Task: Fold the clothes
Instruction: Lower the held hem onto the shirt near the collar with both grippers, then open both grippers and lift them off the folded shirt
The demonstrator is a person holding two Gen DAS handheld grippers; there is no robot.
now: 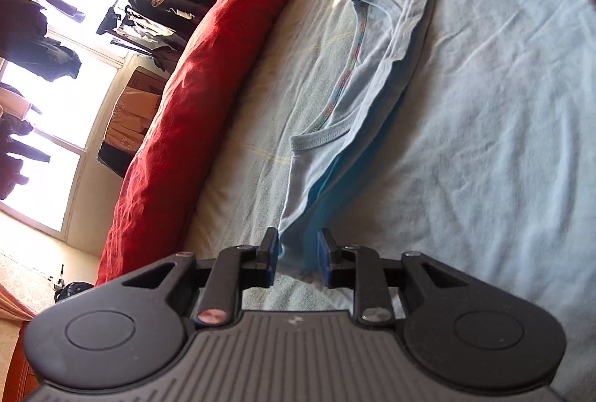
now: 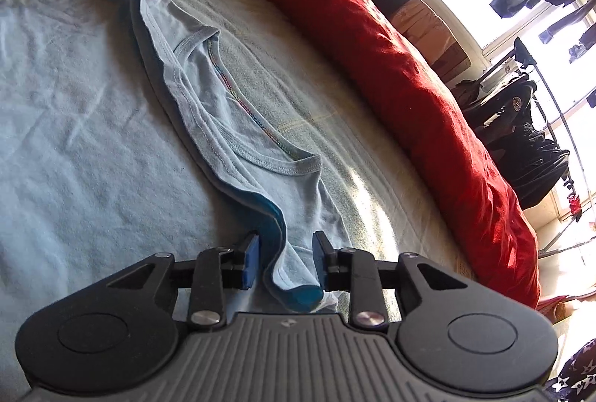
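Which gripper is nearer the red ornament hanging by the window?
Right: the right gripper is at the shirt corner toward the red ornament; the left gripper is at the opposite corner, farther off.

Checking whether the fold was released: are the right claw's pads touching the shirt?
Apart. The right wrist view shows the right claw open, the light blue shirt's corner lying loose between its pads, gaps either side.

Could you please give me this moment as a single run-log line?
stage: fold laid down | left gripper: open, shirt corner between pads | right gripper: open, corner between pads | light blue T-shirt: flat on bed, neckline visible
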